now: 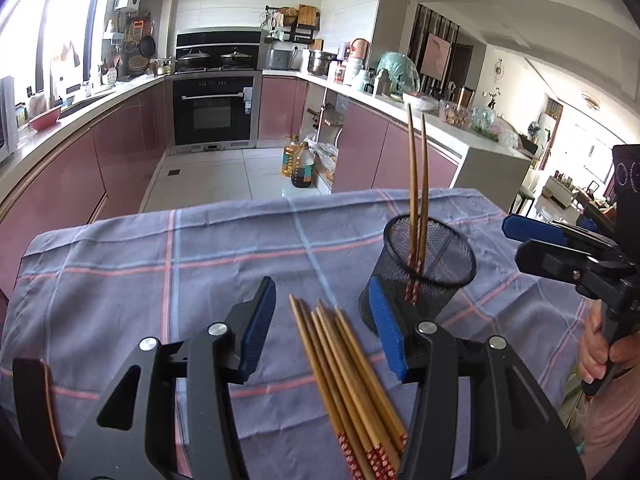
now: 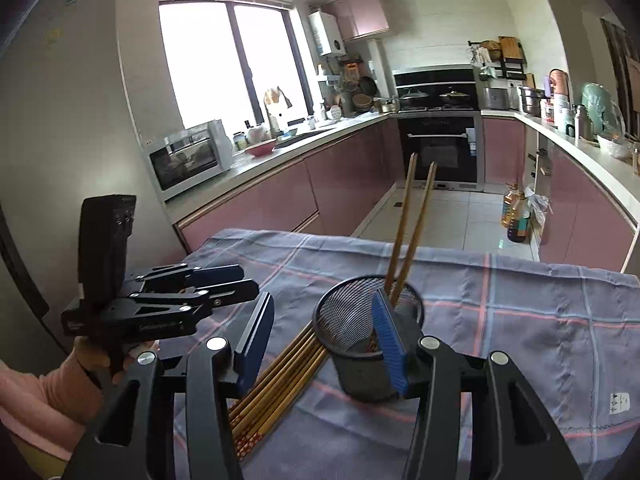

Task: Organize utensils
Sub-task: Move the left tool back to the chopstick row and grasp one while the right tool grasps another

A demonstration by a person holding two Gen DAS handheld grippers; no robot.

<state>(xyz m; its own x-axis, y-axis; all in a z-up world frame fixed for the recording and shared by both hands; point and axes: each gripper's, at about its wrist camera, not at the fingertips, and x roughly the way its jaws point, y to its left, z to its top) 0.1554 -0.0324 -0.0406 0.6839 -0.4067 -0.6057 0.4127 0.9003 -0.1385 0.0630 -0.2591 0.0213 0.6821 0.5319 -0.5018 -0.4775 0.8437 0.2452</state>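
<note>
We have made a start: two chopsticks (image 1: 418,184) already stand upright in the black mesh holder (image 1: 430,258), leaning slightly apart. The holder sits on the table (image 1: 120,272) under a plaid cloth. The rest remains: a bundle of loose chopsticks (image 1: 348,364) lies flat on the cloth just beside the holder, on its near-left side; we count about five, though the ends run out of sight. Our left gripper (image 1: 324,328) is spread wide and empty, its jaws straddling the bundle, so we judge the next pick is at hand. Our right gripper (image 2: 320,340) is likewise wide and holds nothing, hovering close to the holder's near side. By our estimate, well under half is done.
</note>
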